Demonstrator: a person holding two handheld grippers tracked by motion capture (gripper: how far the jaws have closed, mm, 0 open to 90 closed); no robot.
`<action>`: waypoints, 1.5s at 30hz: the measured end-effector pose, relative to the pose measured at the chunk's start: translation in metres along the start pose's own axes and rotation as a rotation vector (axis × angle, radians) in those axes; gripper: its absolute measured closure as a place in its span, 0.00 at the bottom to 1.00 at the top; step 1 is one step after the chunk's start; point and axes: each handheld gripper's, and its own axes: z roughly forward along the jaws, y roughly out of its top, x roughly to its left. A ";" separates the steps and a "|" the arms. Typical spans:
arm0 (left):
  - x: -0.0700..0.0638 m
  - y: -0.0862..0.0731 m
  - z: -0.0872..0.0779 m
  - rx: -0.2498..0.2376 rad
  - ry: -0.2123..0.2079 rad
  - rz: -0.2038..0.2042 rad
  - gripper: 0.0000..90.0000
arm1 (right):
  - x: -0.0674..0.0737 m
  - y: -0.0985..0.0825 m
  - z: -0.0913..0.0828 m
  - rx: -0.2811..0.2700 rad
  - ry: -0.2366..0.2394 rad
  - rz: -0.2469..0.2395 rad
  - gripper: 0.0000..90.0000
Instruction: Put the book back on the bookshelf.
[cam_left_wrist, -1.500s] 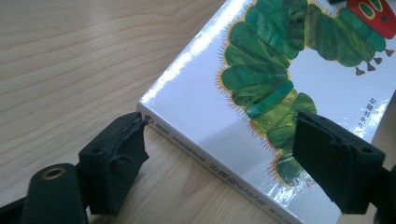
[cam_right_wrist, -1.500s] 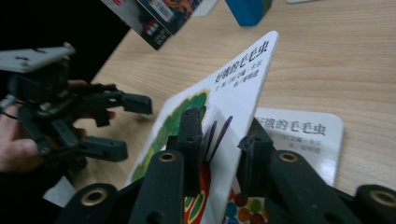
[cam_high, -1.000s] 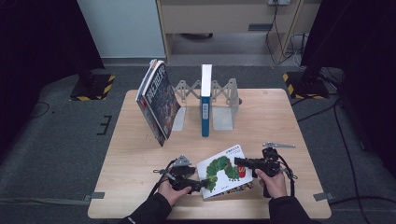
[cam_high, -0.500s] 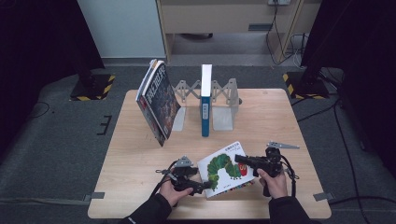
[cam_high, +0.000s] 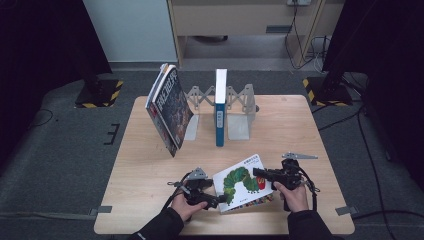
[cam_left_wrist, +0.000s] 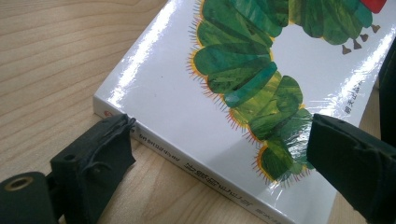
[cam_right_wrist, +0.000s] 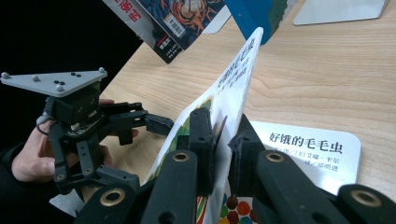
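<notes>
Glossy caterpillar book (cam_high: 243, 183): cover pinched by right tongs (cam_right_wrist: 223, 140); left tongs (cam_left_wrist: 219, 154) agape.

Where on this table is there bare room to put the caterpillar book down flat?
Bare wood lies on the wooden table right of the grey metal bookend rack, and along the left edge beside the leaning dark-covered book. It is crowded at the near edge, around the white caterpillar picture book, and around the upright blue book.

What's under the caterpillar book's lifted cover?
Under the caterpillar book cover, gripped by the right gripper, a white title page with Chinese characters shows; its lower pages are covered.
</notes>
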 end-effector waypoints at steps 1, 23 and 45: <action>0.000 0.000 0.000 0.000 0.003 0.001 0.06 | 0.000 0.000 0.000 -0.003 0.006 0.002 0.91; -0.002 0.001 0.004 0.000 -0.036 -0.006 0.07 | 0.005 0.002 -0.005 -0.107 0.062 -0.047 0.91; 0.002 0.002 0.003 -0.023 -0.013 -0.039 0.08 | 0.003 -0.010 0.019 0.141 -0.218 -0.160 0.53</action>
